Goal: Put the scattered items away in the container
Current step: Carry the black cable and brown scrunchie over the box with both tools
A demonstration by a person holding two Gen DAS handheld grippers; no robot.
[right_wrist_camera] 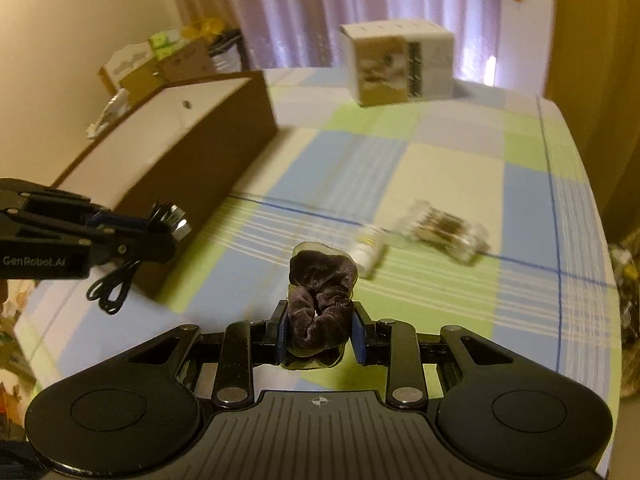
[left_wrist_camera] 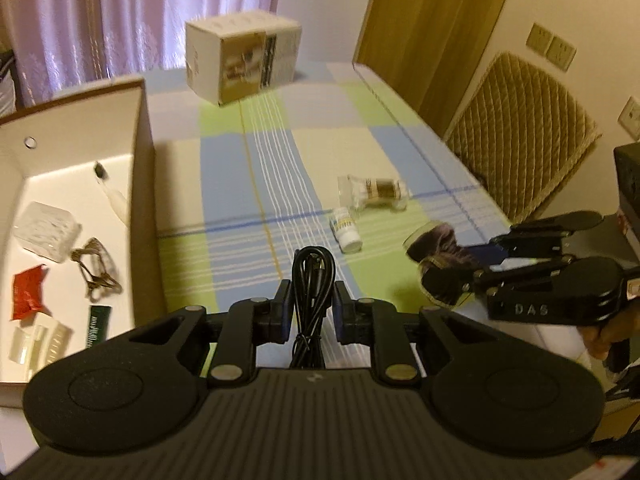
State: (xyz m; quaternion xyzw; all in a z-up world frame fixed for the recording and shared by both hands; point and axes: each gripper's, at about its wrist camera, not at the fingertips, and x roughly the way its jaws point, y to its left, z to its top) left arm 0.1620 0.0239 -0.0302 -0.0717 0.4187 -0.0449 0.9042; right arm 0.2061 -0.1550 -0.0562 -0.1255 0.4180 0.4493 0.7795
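Observation:
My left gripper [left_wrist_camera: 312, 304] is shut on a coiled black cable [left_wrist_camera: 313, 276], which hangs above the checked tablecloth just right of the open brown box [left_wrist_camera: 138, 128]. From the right wrist view the same cable [right_wrist_camera: 116, 284] dangles under the left gripper [right_wrist_camera: 168, 224] beside the box [right_wrist_camera: 224, 152]. My right gripper [right_wrist_camera: 320, 330] is shut on a dark velvet scrunchie in clear wrap [right_wrist_camera: 322, 292]; the left wrist view shows that scrunchie [left_wrist_camera: 440, 248] held at the right. A small white bottle [left_wrist_camera: 346, 229] and a clear packet [left_wrist_camera: 374, 192] lie on the cloth.
Inside the box lie a clear case [left_wrist_camera: 46, 230], a red packet [left_wrist_camera: 28, 292], a green stick [left_wrist_camera: 98, 326] and other small items. A white carton [left_wrist_camera: 240, 60] stands at the table's far end. A quilted chair [left_wrist_camera: 524, 132] is at the right edge.

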